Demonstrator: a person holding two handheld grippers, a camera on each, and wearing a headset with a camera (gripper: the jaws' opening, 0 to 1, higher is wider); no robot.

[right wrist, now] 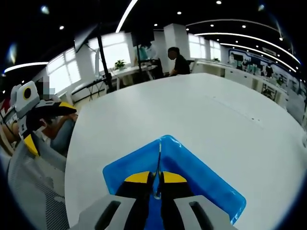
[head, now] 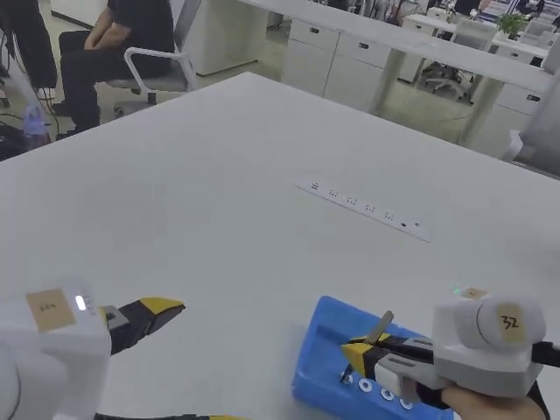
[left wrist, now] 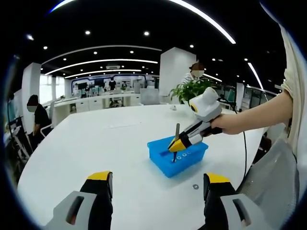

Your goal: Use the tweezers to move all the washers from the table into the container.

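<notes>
Left gripper view: right tool (left wrist: pixel 173 143) clamps tweezers (left wrist: pixel 176 129) over container (left wrist: pixel 163 167); left tool (left wrist: pixel 158 177) wide; washer (left wrist: pixel 195 185) beside container, near desk (left wrist: pixel 96 143) edge.

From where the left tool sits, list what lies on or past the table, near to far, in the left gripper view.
loose washer → blue container → socket strip → potted plant
</notes>
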